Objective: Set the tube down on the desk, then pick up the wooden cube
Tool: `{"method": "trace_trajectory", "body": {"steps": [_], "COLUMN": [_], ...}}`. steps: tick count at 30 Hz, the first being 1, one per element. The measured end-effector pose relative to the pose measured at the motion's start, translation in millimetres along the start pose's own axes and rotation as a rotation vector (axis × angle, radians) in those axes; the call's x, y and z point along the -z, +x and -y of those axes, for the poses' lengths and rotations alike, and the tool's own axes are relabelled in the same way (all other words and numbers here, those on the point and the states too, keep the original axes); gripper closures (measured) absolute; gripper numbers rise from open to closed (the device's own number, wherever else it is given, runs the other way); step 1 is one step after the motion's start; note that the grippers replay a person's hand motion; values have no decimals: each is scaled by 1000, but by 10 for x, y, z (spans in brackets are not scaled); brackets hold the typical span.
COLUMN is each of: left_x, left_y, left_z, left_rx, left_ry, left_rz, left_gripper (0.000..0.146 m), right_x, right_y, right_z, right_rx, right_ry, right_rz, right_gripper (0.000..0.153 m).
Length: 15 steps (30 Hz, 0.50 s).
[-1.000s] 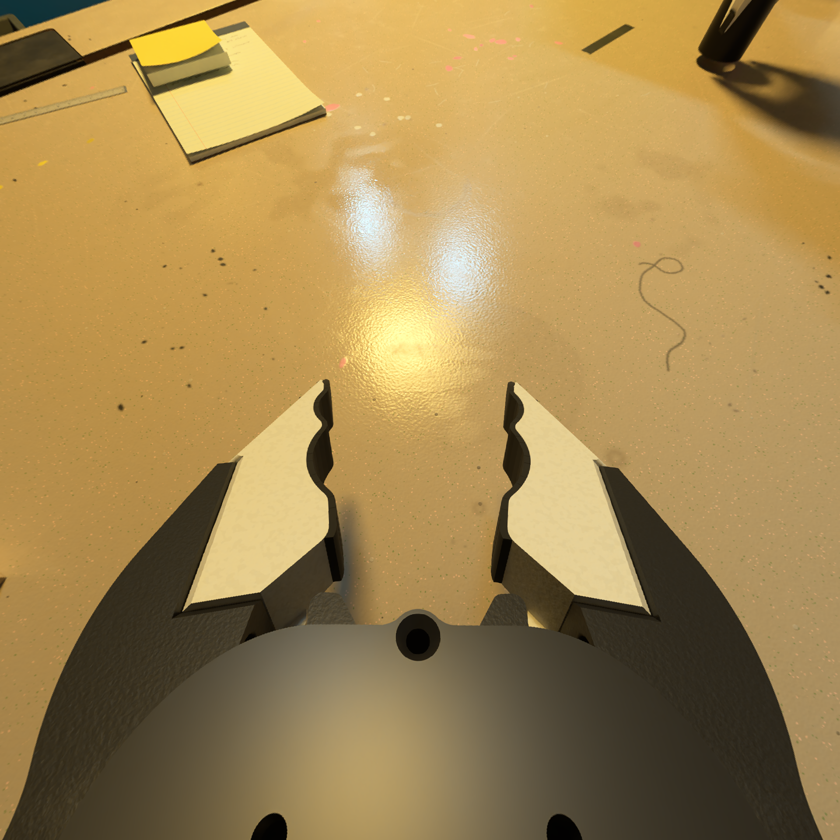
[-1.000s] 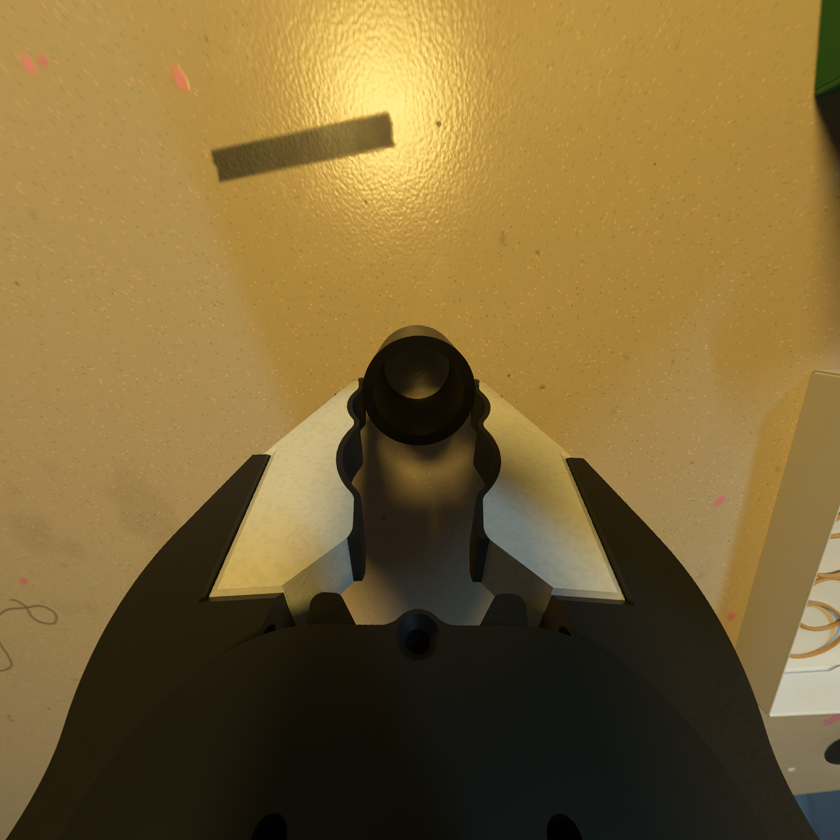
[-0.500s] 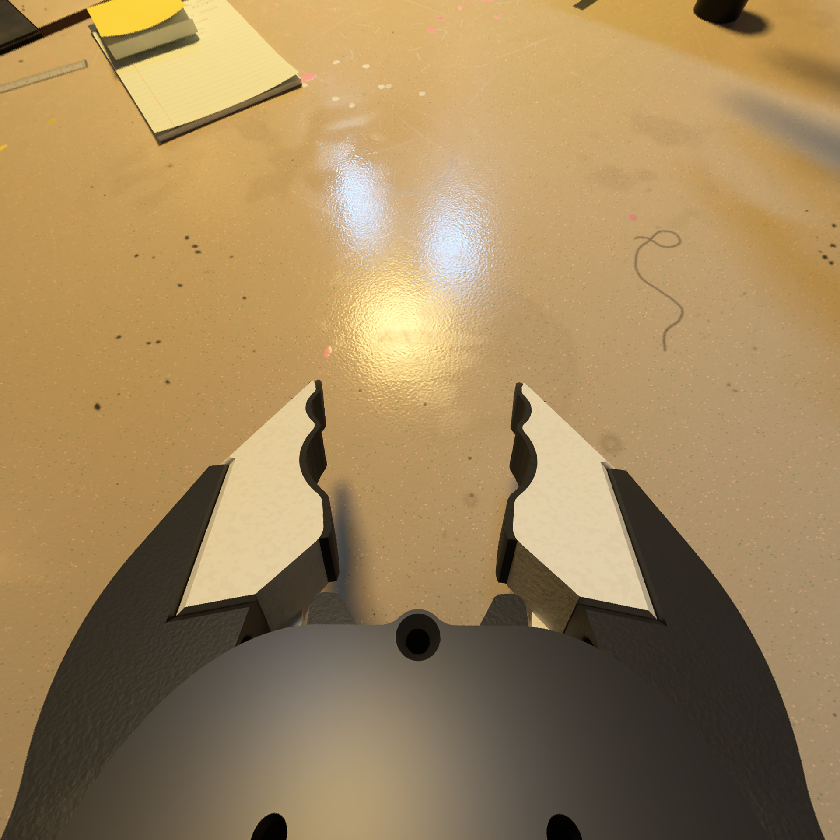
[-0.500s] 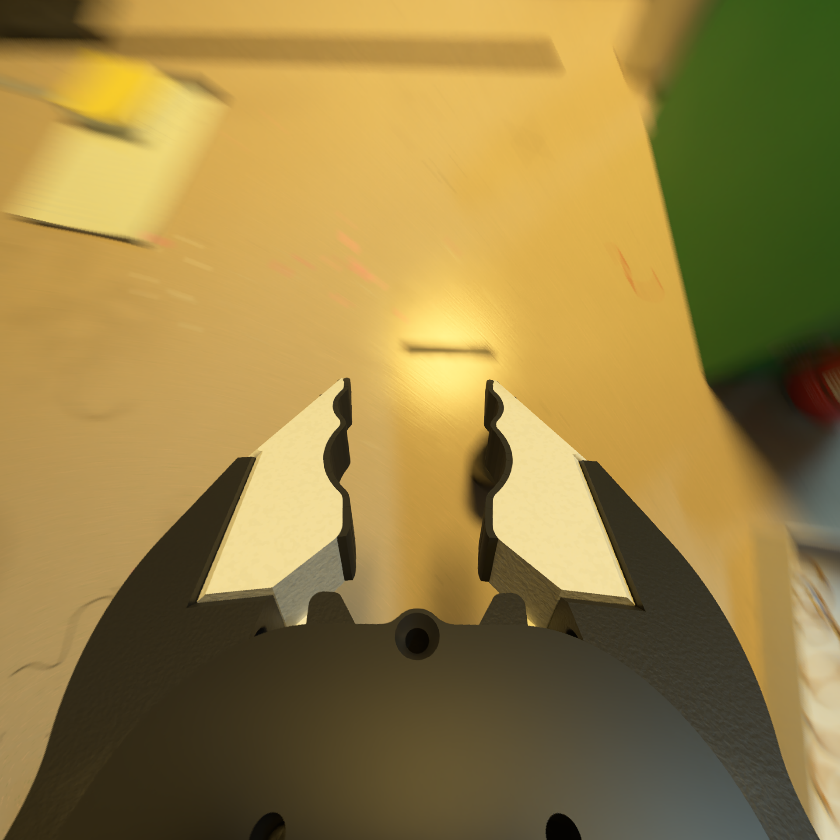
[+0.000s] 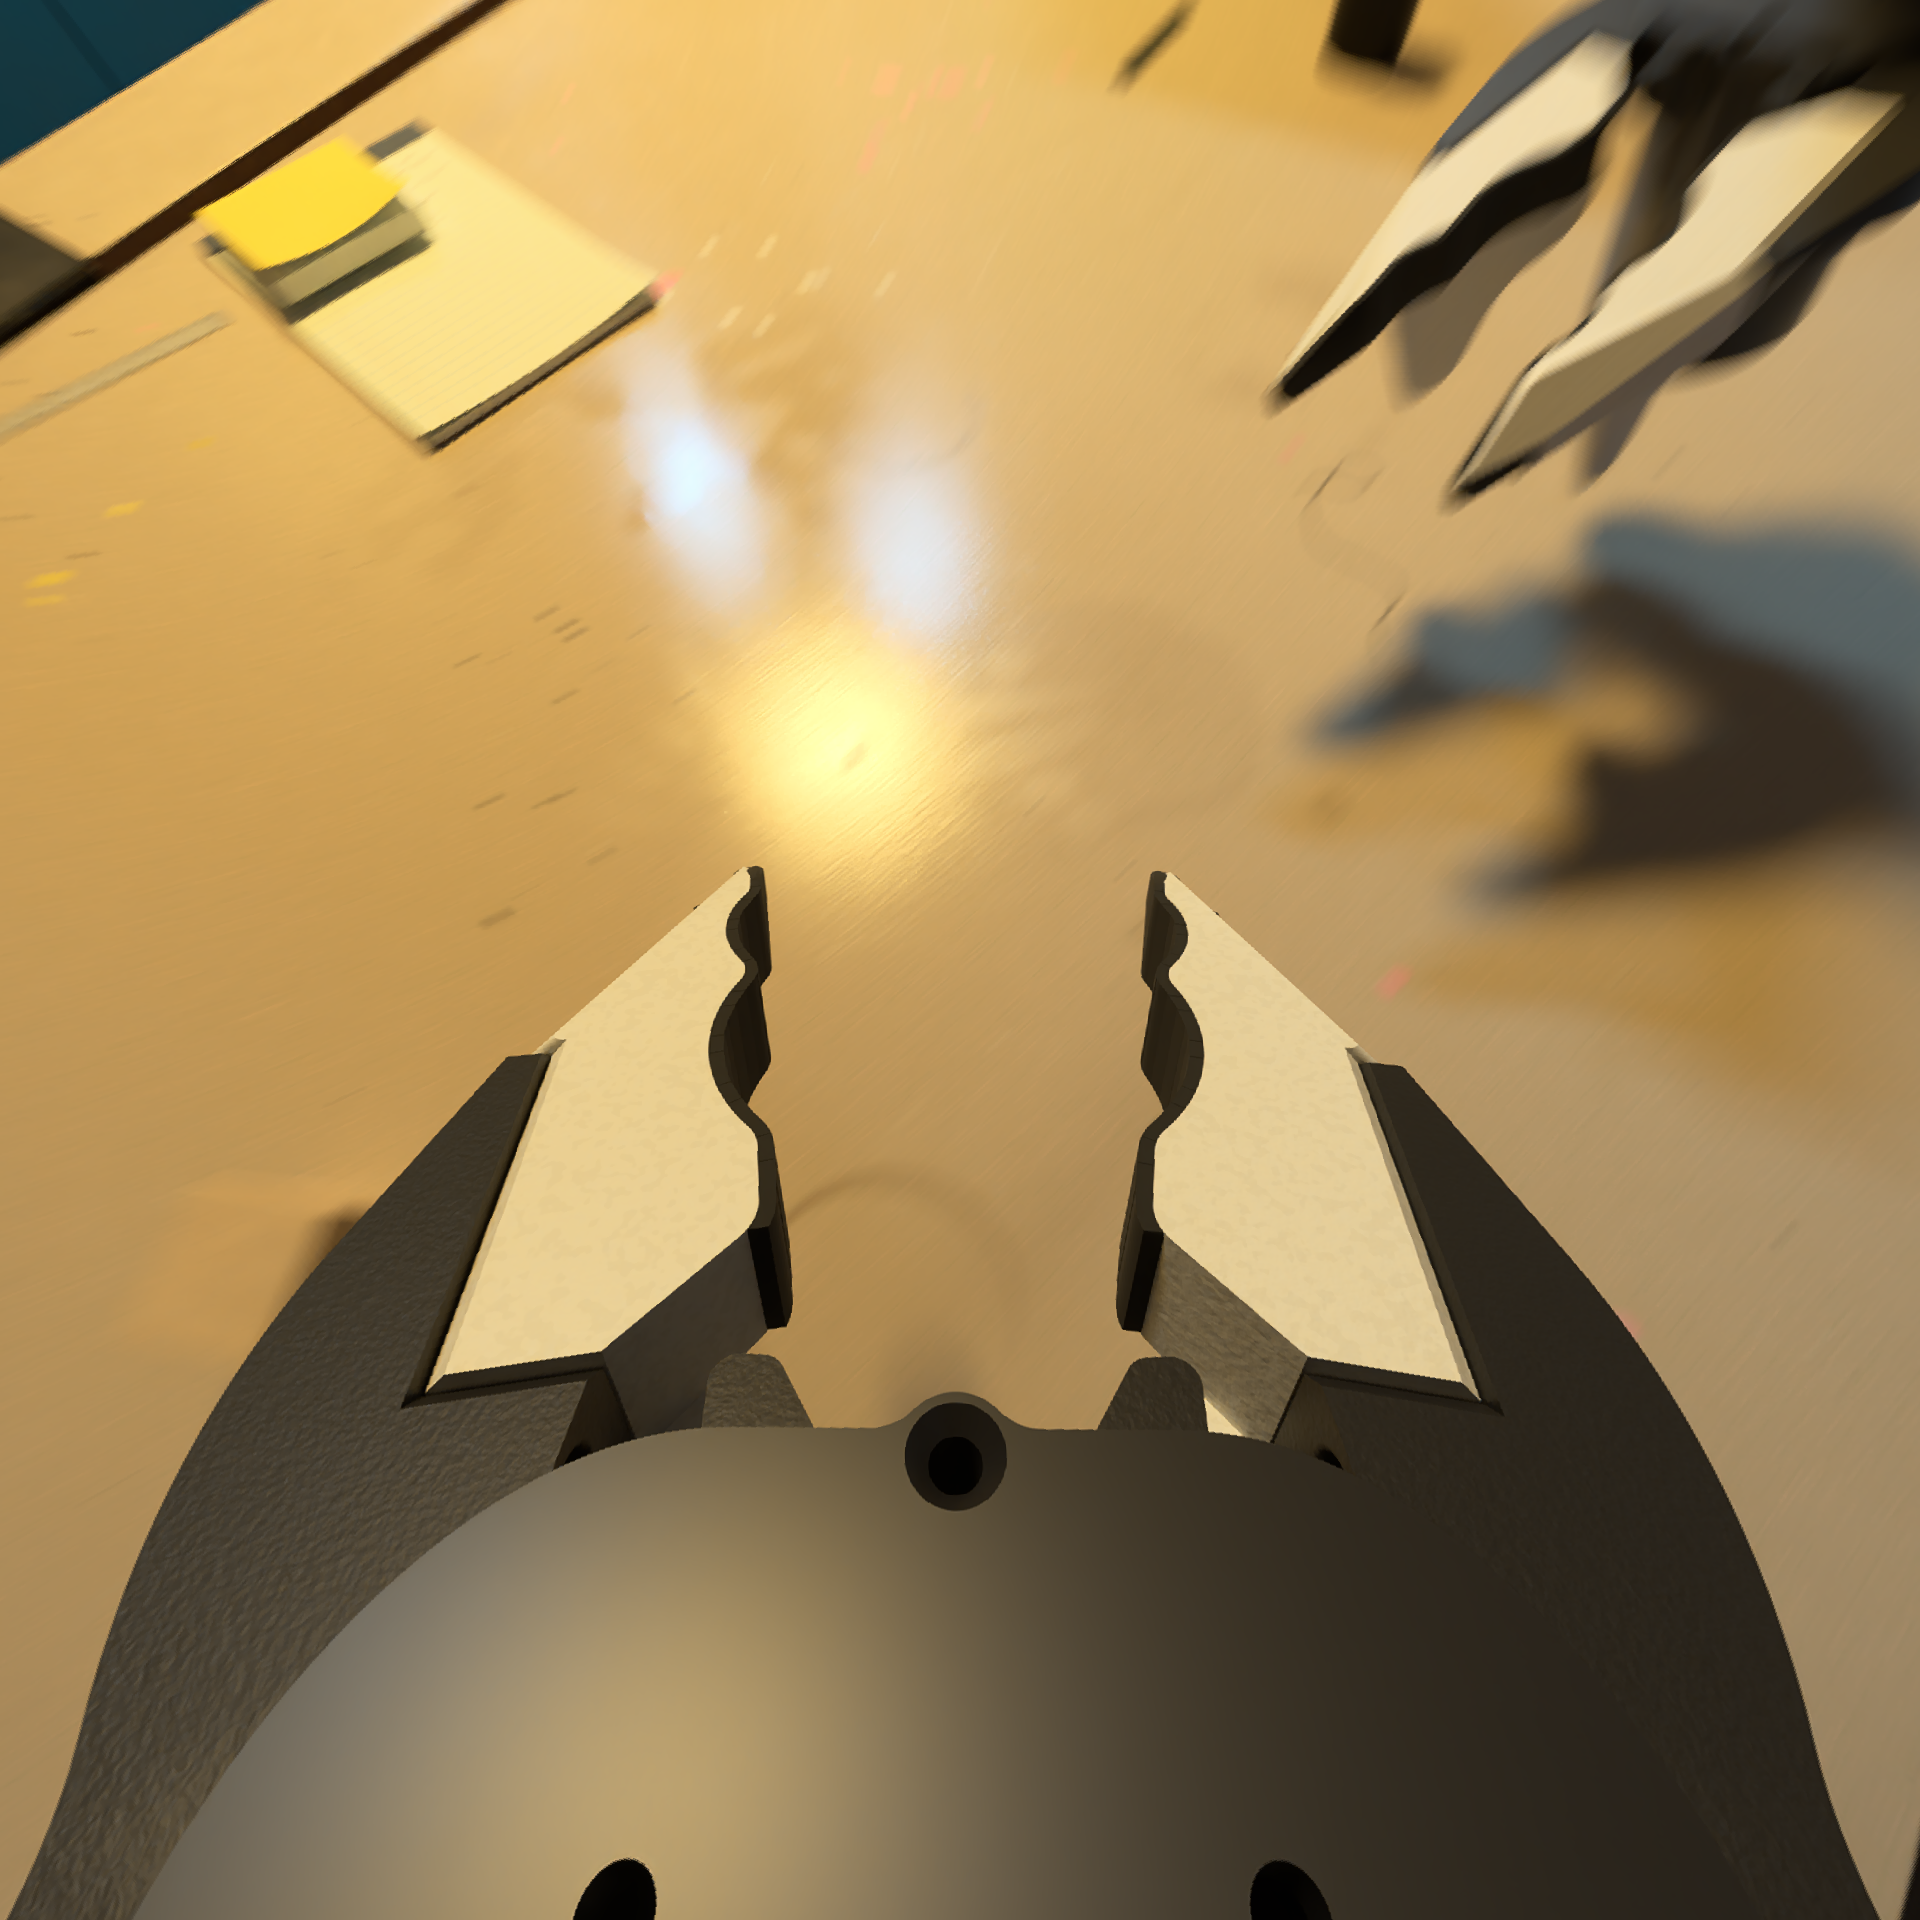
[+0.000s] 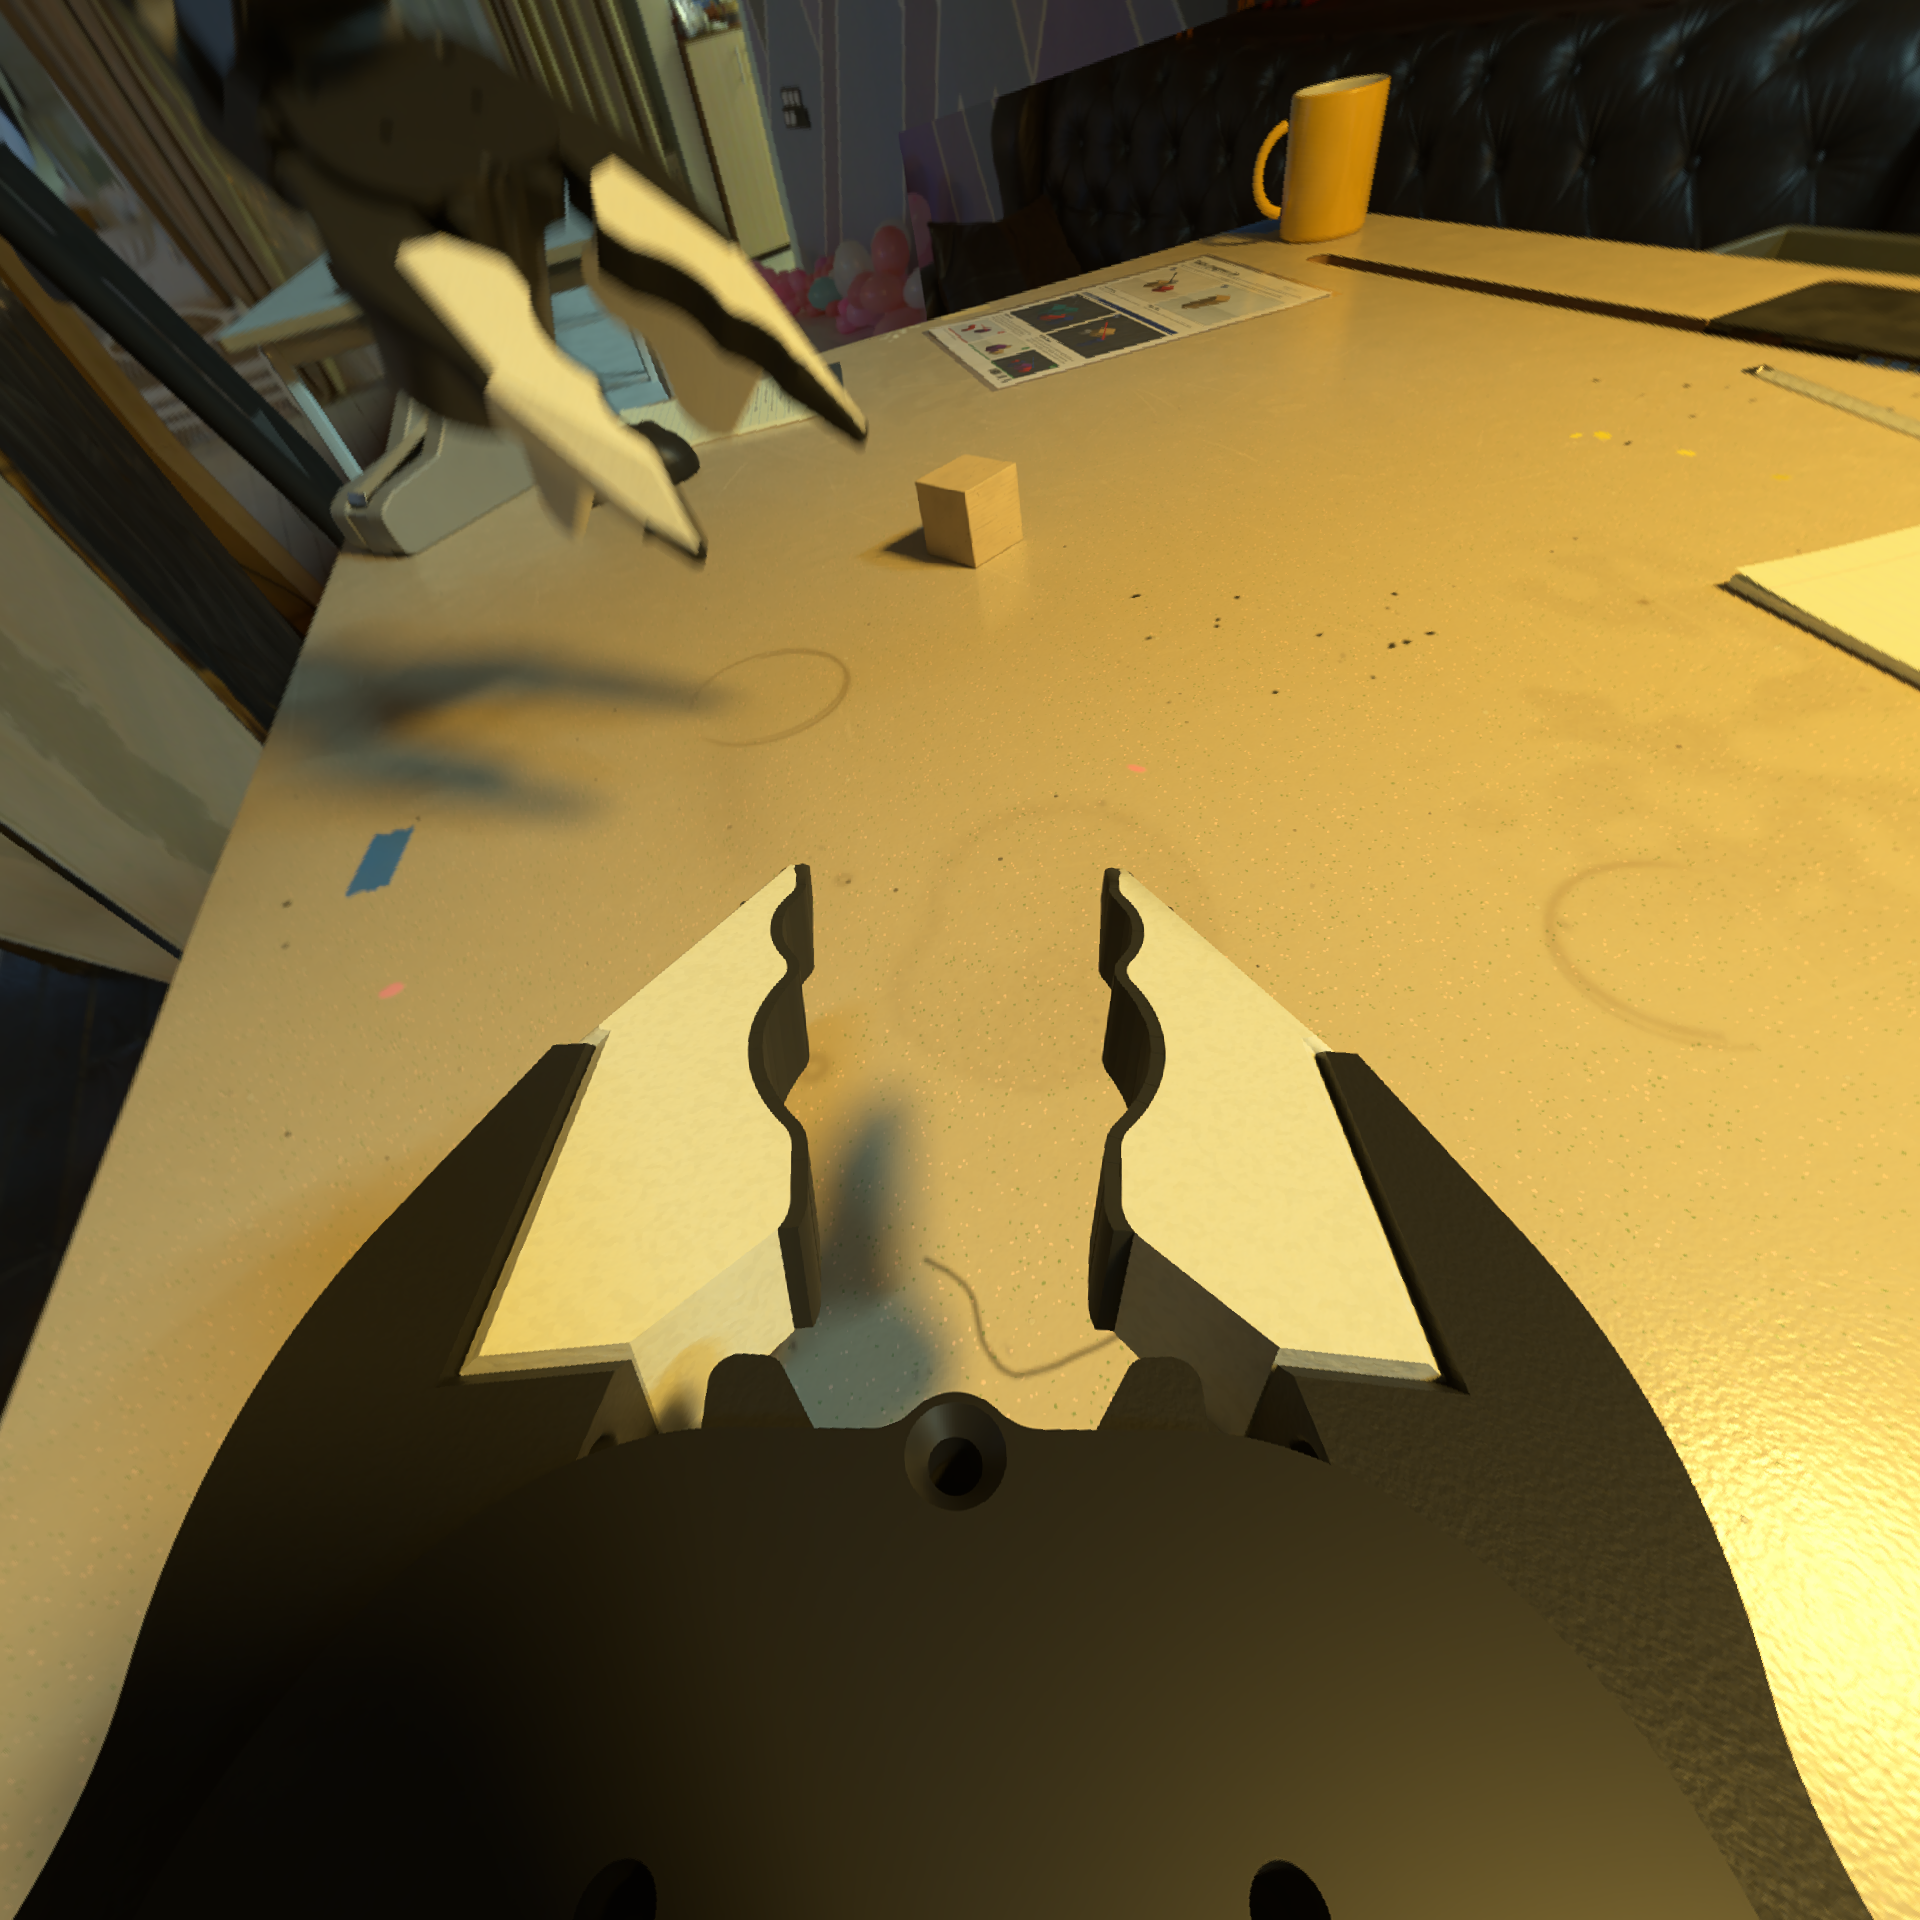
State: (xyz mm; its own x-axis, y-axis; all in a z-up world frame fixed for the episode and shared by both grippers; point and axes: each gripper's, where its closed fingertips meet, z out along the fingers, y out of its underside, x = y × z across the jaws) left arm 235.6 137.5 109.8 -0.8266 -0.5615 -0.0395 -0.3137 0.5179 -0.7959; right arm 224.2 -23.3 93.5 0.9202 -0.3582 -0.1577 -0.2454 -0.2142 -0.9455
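Both grippers hang above the desk with jaws spread and nothing between them: the right gripper over the middle of the top, the left gripper blurred, nearer one long edge. The cube rests on the desk ahead of the right gripper, close to the far left edge in its view. A dark upright object that may be the tube stands at a far edge in the left wrist view. A mug sits at the far end and a notepad near a corner.
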Motion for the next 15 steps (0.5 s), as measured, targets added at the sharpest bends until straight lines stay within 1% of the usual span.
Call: {"method": "trace_trajectory", "body": {"steps": [3, 5, 7, 10, 12, 15], "left_x": [403, 495, 466, 334, 246, 147], "left_y": [-619, -989, -1308, -1672, -1773, -1807], "left_z": [-243, -397, -587, -875, -1011, -1136], "left_rx": [-139, -173, -180, -225, -209, -157], "left_ry": [-204, -319, -453, -644, -713, -767], "left_rz": [99, 93, 76, 57, 20, -43], "left_gripper": [75, 78, 79, 79, 79, 79], "right_x": [0, -8, -6, 22, 53, 93], "right_y": [-48, -54, -42, -13, 3, 10], "right_z": [-41, -55, -64, -88, -83, -61], "right_rx": [45, 31, -10, -63, -76, -89], "right_ry": [-9, -13, -8, -8, 0, 19], "right_rz": [3, 27, 52, 74, 75, 79], "right_gripper": [100, 100, 100, 101, 101, 101]}}
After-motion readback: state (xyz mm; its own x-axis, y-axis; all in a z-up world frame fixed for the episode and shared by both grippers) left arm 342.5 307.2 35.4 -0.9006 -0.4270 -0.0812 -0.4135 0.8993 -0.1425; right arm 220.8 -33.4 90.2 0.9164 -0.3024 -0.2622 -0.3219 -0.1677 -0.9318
